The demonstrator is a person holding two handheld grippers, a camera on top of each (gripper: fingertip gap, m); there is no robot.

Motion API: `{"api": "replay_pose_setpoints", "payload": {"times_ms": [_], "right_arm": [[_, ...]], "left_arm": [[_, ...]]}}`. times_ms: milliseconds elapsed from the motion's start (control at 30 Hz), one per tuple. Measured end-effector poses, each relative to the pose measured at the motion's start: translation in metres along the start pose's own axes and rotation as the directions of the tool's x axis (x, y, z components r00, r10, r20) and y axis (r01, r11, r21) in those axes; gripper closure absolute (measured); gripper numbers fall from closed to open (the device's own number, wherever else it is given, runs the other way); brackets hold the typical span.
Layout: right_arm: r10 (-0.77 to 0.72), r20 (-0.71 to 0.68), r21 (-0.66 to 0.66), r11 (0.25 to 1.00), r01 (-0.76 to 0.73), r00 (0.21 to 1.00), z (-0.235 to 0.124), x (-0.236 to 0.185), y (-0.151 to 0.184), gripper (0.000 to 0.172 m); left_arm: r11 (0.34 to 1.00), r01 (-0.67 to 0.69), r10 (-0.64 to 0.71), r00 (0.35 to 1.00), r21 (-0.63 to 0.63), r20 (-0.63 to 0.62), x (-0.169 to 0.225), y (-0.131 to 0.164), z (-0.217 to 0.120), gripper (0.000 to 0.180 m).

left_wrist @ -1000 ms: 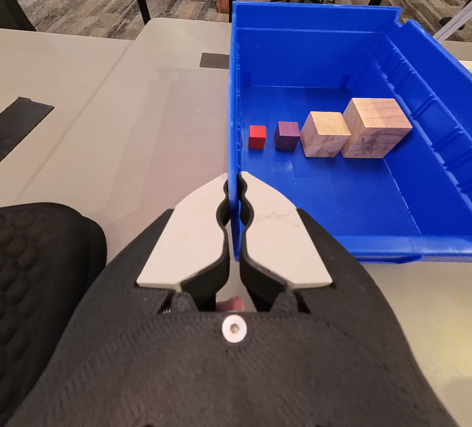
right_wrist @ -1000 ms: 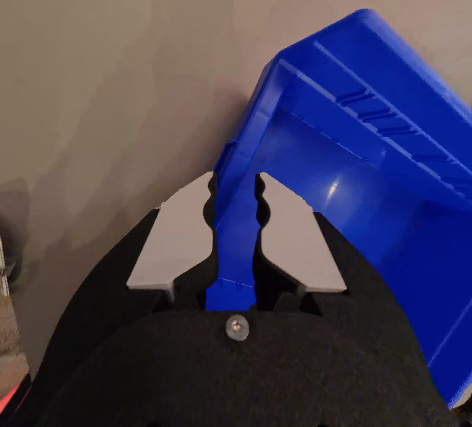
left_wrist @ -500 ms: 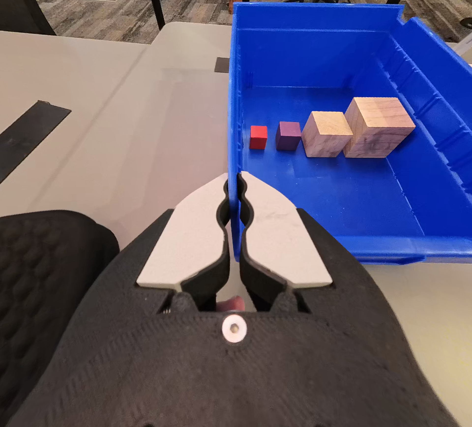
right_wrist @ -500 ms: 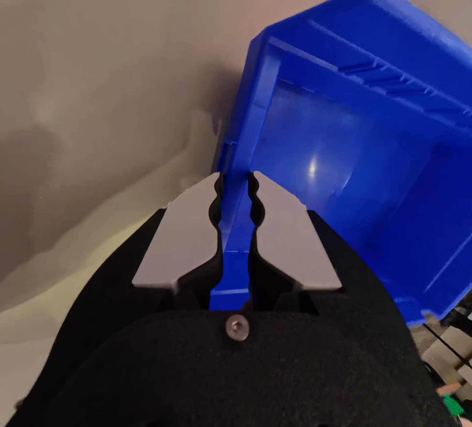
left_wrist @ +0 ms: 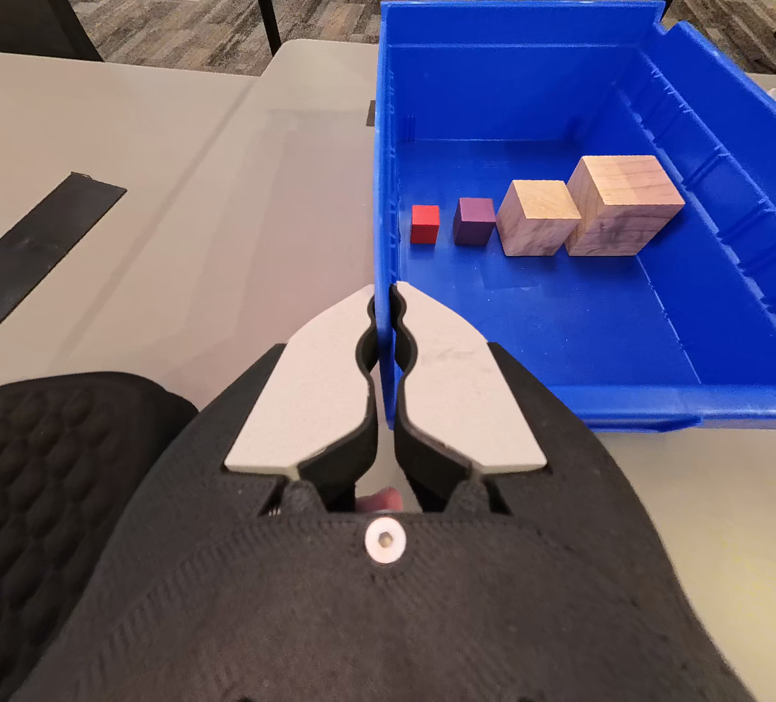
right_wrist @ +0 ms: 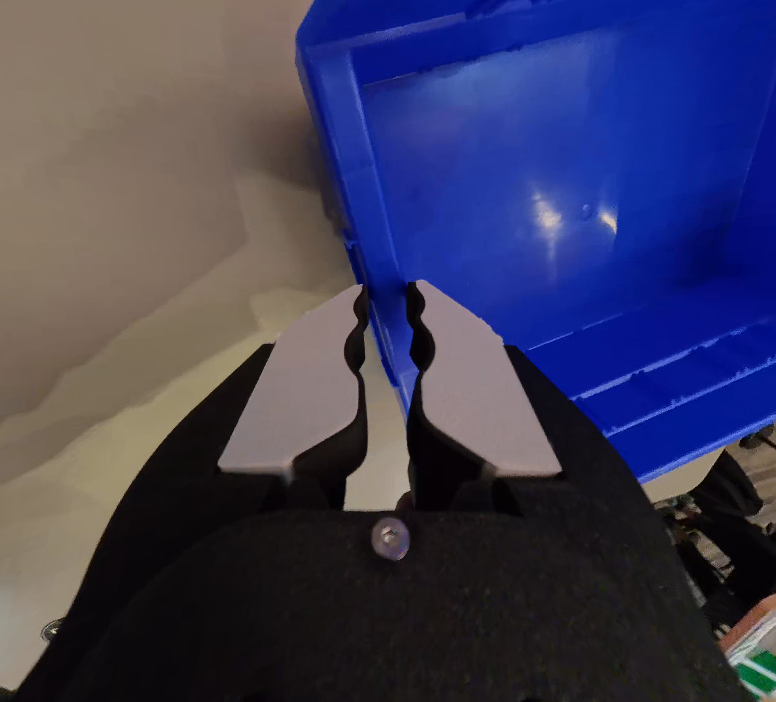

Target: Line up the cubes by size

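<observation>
At 1 o'clock from left gripper [left_wrist: 383,291]: cubes [left_wrist: 537,218] row runs 9-to-3 in bin [left_wrist: 520,23] | left clamps bin wall | right gripper [right_wrist: 386,289] straddles bin rim, grip unclear

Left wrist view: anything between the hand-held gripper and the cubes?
Yes. The left hand-held gripper is clamped on the blue bin's side wall, which borders the row; the red cube sits just inside, beyond the fingertips. Nothing else intervenes.

Four cubes [left_wrist: 541,216] ascending in bin [left_wrist: 588,94]
</observation>
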State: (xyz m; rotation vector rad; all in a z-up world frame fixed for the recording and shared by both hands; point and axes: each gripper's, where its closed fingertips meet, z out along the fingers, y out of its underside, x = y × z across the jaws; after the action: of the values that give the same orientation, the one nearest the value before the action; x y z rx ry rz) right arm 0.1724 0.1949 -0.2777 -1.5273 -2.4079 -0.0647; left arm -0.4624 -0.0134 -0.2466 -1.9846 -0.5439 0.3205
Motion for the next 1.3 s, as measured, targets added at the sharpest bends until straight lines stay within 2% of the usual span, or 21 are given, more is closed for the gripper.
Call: {"api": "replay_pose_setpoints", "payload": {"times_ms": [333,767,967,1300], "right_arm": [[0.189,-0.029,0.04,0.981,-0.188,0.982,-0.001,0.005,0.02,0.154],[0.417,-0.124,0.096,0.908,-0.408,0.9,0.0,0.002,0.011,0.154],[0.404,-0.099,0.168,0.907,-0.385,0.909,0.003,0.013,0.009,0.154],[0.31,-0.041,0.198,0.934,-0.297,0.95,0.006,0.034,0.041,0.154]], "left_arm": [[1.0,0.007,-0.007,1.0,0.005,-0.003,-0.005,-0.004,0.008,0.179],[1.0,0.003,-0.003,1.0,0.012,-0.005,-0.007,-0.006,0.012,0.179],[1.0,-0.003,0.003,1.0,0.01,-0.01,-0.007,-0.006,0.013,0.179],[1.0,-0.009,0.009,1.0,0.007,-0.014,-0.008,-0.007,0.014,0.179]]}}
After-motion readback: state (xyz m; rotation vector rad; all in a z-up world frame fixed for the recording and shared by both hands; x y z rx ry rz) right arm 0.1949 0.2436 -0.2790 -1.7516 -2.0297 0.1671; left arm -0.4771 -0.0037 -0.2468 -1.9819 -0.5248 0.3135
